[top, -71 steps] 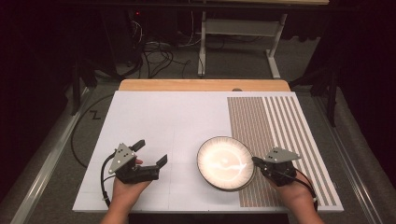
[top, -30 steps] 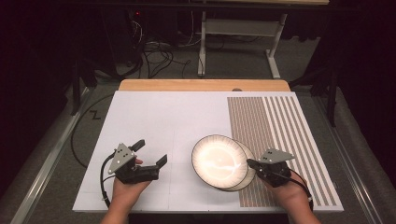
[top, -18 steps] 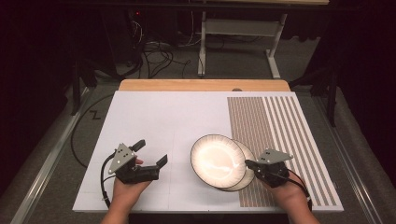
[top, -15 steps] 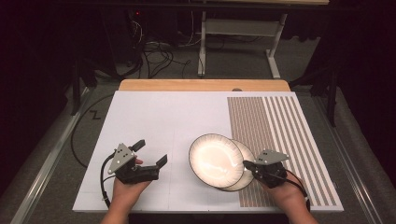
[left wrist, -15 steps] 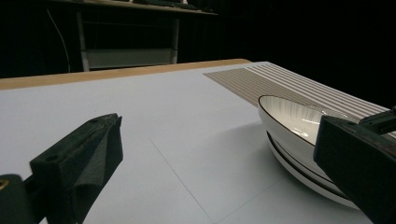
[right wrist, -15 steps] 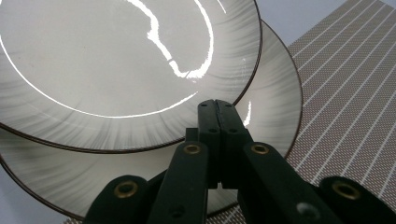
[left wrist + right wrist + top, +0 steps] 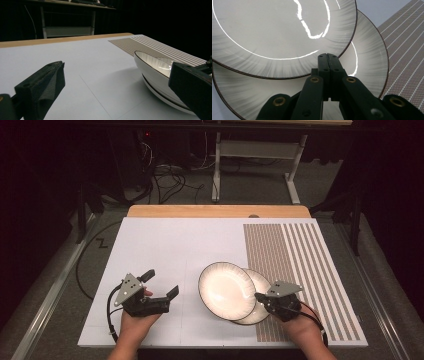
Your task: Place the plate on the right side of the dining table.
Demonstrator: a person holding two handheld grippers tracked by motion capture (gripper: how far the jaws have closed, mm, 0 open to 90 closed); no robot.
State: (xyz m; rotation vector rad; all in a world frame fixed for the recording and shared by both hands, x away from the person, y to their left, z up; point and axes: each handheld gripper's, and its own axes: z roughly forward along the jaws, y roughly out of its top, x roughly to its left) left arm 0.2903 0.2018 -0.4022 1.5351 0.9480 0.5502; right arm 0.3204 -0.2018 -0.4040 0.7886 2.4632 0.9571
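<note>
Two white plates with dark rims lie at the front right of the white mat point(image 7: 175, 245). The upper plate point(image 7: 226, 290) rests tilted and offset to the left on the lower plate point(image 7: 261, 282). My right gripper point(image 7: 259, 296) is shut, and its tips touch the upper plate's near rim. In the right gripper view the closed jaws point(image 7: 327, 55) meet that rim, with the upper plate point(image 7: 274, 30) above and the lower plate point(image 7: 367, 57) behind. My left gripper point(image 7: 160, 283) rests open on the mat, left of the plates, holding nothing. The left gripper view shows both plates point(image 7: 150, 67) past its right jaw.
A brown striped panel point(image 7: 295, 250) covers the mat's right part, under the lower plate's right side. A wooden table edge point(image 7: 215, 211) runs along the back. Cables and a metal frame point(image 7: 250, 150) lie on the floor beyond.
The upper plate has slid left off the lower one, uncovering the lower plate's right side, and my right gripper has moved left with it. The left gripper has stayed still.
</note>
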